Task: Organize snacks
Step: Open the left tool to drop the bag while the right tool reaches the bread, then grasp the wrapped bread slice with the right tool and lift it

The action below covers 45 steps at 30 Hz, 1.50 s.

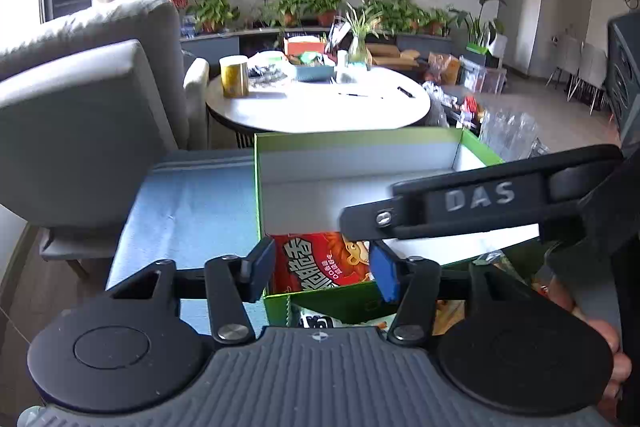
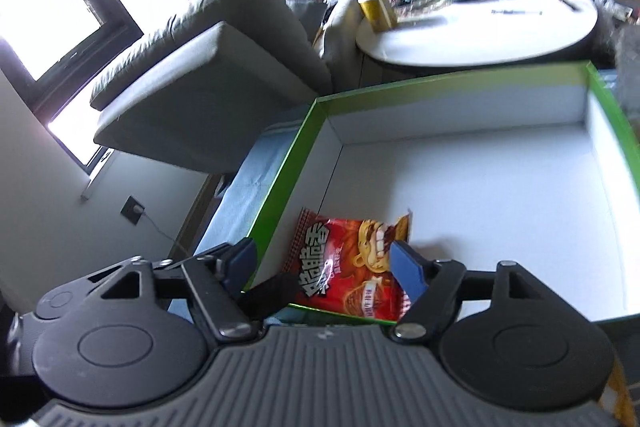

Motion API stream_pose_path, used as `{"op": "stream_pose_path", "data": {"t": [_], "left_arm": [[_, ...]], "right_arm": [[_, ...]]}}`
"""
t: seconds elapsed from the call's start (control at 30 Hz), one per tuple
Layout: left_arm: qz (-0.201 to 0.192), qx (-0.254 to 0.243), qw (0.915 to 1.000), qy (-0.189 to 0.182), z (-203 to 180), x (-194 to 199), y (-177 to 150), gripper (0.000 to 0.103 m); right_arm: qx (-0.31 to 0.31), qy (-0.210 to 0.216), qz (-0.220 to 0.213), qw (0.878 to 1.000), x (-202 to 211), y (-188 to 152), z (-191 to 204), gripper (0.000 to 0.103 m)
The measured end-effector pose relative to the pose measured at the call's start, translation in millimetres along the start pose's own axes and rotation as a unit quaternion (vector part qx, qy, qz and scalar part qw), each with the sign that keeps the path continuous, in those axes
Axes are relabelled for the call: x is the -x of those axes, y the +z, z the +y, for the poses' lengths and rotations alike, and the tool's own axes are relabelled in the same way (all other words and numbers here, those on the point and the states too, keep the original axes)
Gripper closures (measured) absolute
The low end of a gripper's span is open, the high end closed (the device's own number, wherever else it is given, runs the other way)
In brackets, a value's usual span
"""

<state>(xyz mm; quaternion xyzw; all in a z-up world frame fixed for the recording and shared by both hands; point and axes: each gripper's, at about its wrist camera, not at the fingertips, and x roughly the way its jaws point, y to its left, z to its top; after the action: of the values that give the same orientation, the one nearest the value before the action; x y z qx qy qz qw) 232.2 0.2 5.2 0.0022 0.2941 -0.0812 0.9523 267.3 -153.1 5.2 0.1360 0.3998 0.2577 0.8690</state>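
Inside the box's [image 2: 460, 195] near corner, the red snack bag [image 2: 352, 263] is lying flat, tidied away; both claws, left [image 1: 320, 269] and right [image 2: 324, 267], are hanging released, gripping nothing.

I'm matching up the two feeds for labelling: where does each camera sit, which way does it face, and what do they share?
Left wrist: on the left tool, looking forward and down over the near wall of the green box; its own fingers, the right tool's finger crossing in, and a hand show.
Right wrist: on the right tool, tilted, looking down into the box; only its own fingers show.
Shared: the box, the red snack bag inside, the grey sofa, the round table.
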Motion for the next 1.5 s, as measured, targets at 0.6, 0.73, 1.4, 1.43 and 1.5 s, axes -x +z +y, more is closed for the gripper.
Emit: {"op": "stream_pose_path", "data": {"t": [0.6, 0.73, 1.4, 1.43, 1.5], "left_arm": [[0.007, 0.031, 0.9983, -0.049, -20, 71, -49, 0.045], [0.032, 0.025, 0.9976, -0.056, -27, 65, -62, 0.045], [0.058, 0.055, 0.9968, -0.001, 31, 93, -96, 0.047], [0.067, 0.06, 0.9959, 0.002, 37, 93, -99, 0.047], [0.073, 0.072, 0.9947, 0.01, 46, 94, -107, 0.047]], "right_arm": [[-0.056, -0.017, -0.026, 0.998, 61, -50, -27, 0.029], [-0.063, -0.027, -0.019, 0.997, 50, -54, -32, 0.025], [-0.008, 0.097, 0.058, 0.994, 58, -87, 28, 0.025], [-0.003, 0.108, 0.078, 0.991, 55, -93, 34, 0.025], [-0.002, 0.129, 0.11, 0.986, 50, -103, 41, 0.023]]}}
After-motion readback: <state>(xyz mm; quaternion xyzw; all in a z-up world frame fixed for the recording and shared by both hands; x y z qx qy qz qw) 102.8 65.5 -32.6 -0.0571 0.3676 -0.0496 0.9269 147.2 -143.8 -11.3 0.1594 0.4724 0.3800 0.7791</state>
